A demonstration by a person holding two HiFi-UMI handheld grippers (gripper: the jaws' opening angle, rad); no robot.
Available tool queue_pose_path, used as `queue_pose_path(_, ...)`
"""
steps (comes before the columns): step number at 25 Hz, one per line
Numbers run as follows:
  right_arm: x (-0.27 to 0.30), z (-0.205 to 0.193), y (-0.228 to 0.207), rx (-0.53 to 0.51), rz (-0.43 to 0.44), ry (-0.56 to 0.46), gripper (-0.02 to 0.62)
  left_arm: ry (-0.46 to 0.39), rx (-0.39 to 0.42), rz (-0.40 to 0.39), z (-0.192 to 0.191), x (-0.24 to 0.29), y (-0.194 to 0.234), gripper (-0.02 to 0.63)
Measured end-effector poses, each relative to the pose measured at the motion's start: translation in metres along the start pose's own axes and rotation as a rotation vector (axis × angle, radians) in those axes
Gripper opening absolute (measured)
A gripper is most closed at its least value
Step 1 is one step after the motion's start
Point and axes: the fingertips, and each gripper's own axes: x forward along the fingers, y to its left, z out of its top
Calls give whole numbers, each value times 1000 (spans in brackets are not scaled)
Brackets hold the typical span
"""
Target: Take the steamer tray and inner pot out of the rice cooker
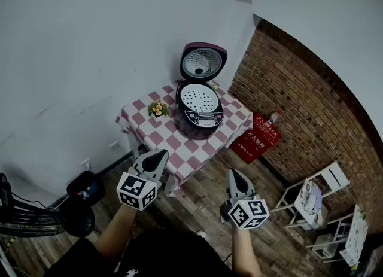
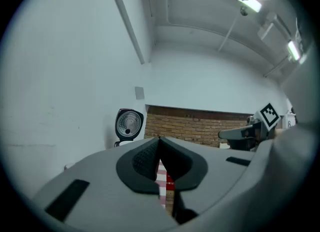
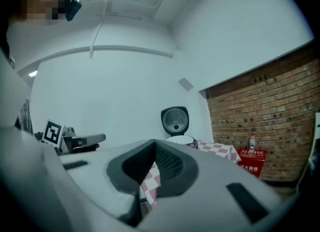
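While the rice cooker (image 1: pixel 200 114) sat open (steamer tray (image 1: pixel 198 98) inside), left gripper (image 1: pixel 159 154) and right gripper (image 1: pixel 233 174) were held clear, jaws clenched empty.

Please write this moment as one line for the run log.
stage: approach, not started | left tool: shut, empty | right tool: shut, empty | rice cooker: lid open, steamer tray inside

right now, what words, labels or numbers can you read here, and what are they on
Nothing reads clearly.
Red box by the brick wall: white characters, too blurred to read.
Rice cooker front panel: print too small to read.
Papers on the white rack: too small to read.
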Motion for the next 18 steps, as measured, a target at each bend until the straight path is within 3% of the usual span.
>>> queue_pose_path(18, 7, 7, -2, 6, 11, -21, 2, 2, -6, -24, -1, 4, 3, 3)
